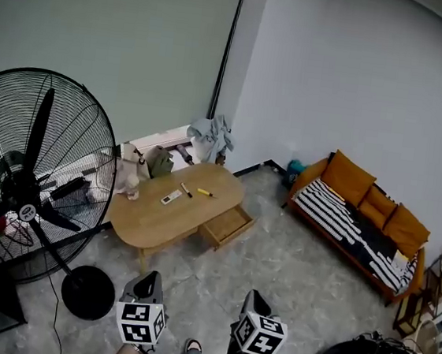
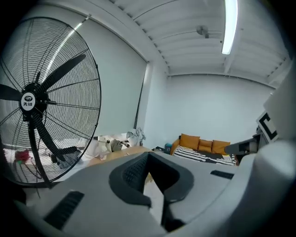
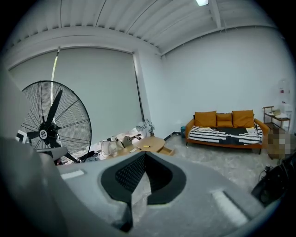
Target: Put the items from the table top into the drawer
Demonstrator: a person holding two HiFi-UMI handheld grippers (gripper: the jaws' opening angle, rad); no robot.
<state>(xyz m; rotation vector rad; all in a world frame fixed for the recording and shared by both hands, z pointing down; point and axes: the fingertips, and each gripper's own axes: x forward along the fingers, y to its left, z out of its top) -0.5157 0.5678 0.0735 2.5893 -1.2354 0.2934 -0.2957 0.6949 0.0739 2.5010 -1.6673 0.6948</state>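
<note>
Floor lies between the person and the low table (image 1: 146, 221) in the head view. Its drawer (image 1: 227, 225) stands open, and a remote (image 1: 171, 197), a yellow pen (image 1: 204, 192) and a darker pen (image 1: 185, 190) lie on top. The left gripper (image 1: 148, 283) and right gripper (image 1: 255, 299) are well apart from them.

Left gripper view: jaws together, empty. Right gripper view: the same.

Looks like the approach. Next they must get close and open a claw over one item.
</note>
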